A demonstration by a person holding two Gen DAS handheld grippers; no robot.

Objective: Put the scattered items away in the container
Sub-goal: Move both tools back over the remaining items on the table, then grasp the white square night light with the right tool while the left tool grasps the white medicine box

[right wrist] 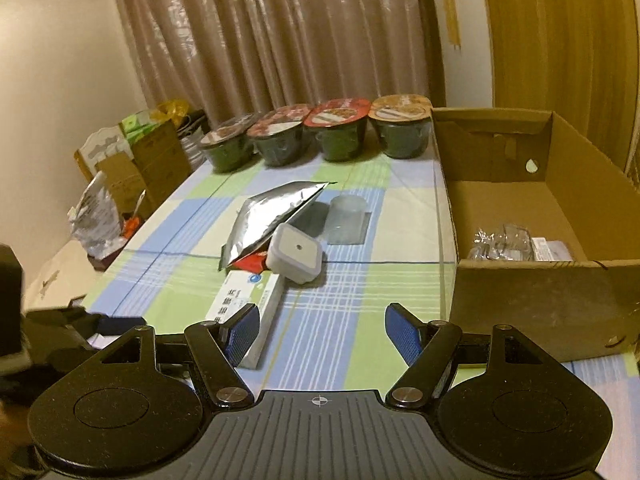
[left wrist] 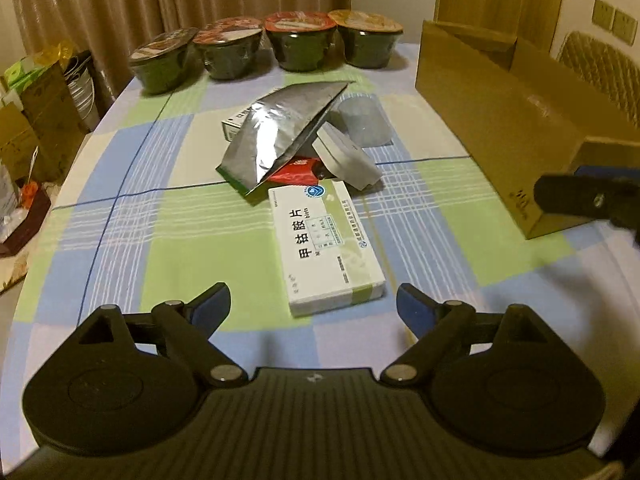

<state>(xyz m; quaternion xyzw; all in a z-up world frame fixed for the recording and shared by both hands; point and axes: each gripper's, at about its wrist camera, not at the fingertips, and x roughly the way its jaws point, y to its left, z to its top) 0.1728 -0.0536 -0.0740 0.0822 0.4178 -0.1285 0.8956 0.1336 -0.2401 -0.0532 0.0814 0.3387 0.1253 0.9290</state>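
**Take the white medicine box first**

Your left gripper [left wrist: 314, 302] hovers empty, jaws spread wide, with the white medicine box [left wrist: 326, 244] just ahead, nearest you in the pile at mid-table. Close on its long sides, lift clear of the silver pouch [left wrist: 276, 136], and carry it to the cardboard box [right wrist: 532, 292] at the table's right edge. Your right gripper [right wrist: 318, 330] is also open and empty.

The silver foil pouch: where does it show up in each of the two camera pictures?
Left wrist view: the silver foil pouch sits at centre, propped over a red packet.
Right wrist view: left of centre, beside the white square box.
Shared landmark: the row of four instant noodle bowls along the table's far edge.
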